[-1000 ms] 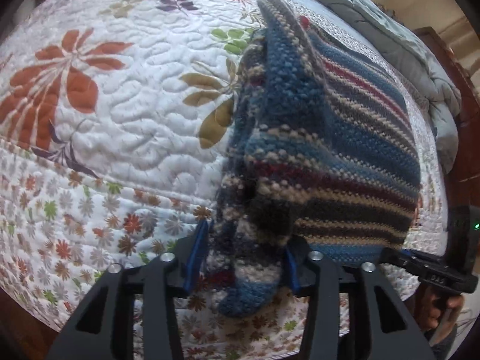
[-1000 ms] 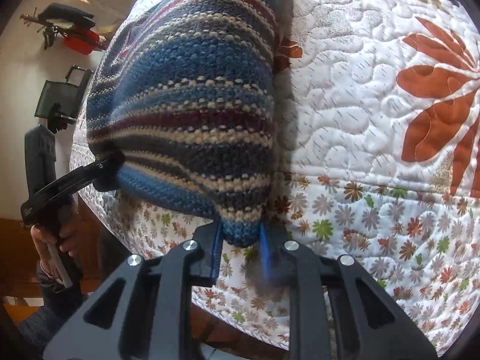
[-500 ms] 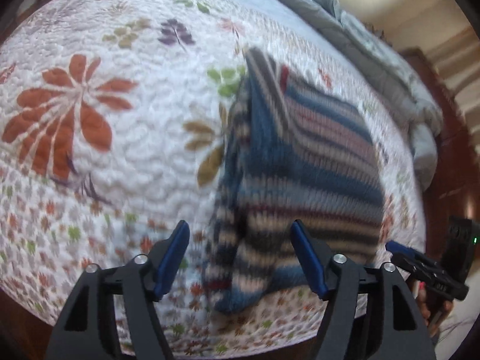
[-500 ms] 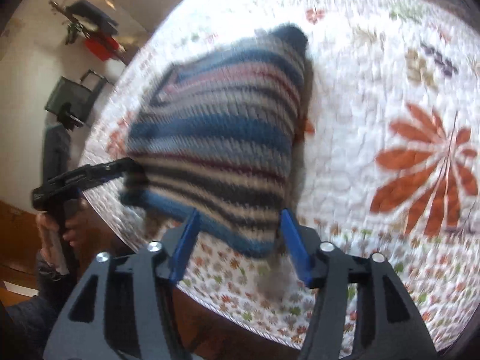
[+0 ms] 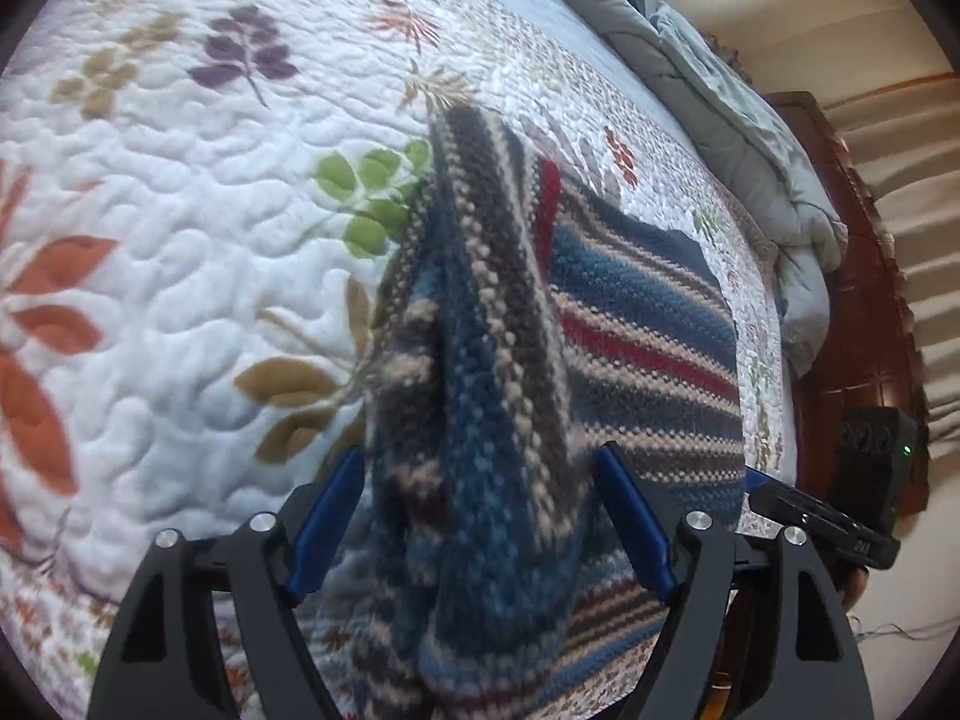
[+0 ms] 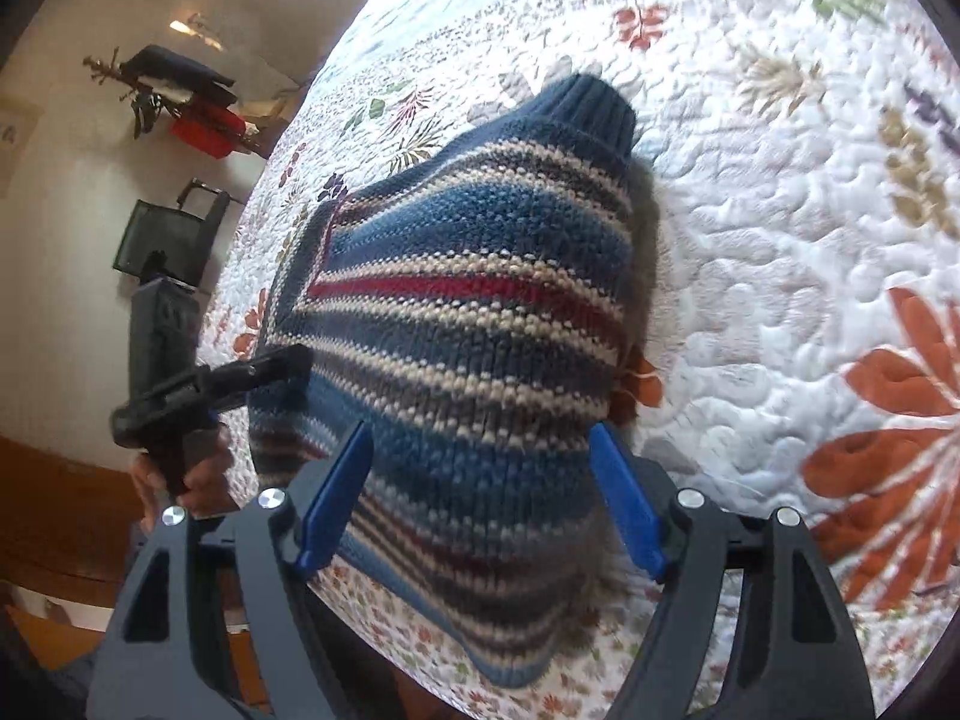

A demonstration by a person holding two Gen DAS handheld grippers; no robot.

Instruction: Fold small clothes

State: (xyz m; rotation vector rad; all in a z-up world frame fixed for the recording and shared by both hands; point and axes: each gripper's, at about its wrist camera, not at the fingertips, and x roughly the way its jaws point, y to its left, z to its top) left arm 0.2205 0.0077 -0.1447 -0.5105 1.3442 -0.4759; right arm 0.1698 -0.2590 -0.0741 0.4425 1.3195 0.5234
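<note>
A small striped knit sweater point(image 5: 636, 336), blue, cream, grey and red, lies folded on the floral quilt point(image 5: 180, 228) near the bed's front edge. In the left wrist view a folded sleeve ridge point(image 5: 480, 420) runs between my left gripper's fingers. My left gripper point(image 5: 480, 528) is open, its blue pads either side of that ridge. In the right wrist view the sweater point(image 6: 468, 324) lies with its dark blue cuff point(image 6: 588, 108) at the far end. My right gripper point(image 6: 480, 498) is open, straddling the sweater's near hem. Each gripper shows in the other's view, the right point(image 5: 816, 516) and the left point(image 6: 240, 378).
A grey duvet point(image 5: 720, 108) is bunched along the far side of the bed, by a dark wooden headboard point(image 5: 864, 300). In the right wrist view the room's wall carries a coat rack point(image 6: 174, 96), with a black suitcase point(image 6: 168, 234) below. The bed edge drops off just below the grippers.
Both grippers let go of the sweater's edge and opened wide. They drew back, then moved in close over the sweater again. The sweater now lies flat on the quilt.
</note>
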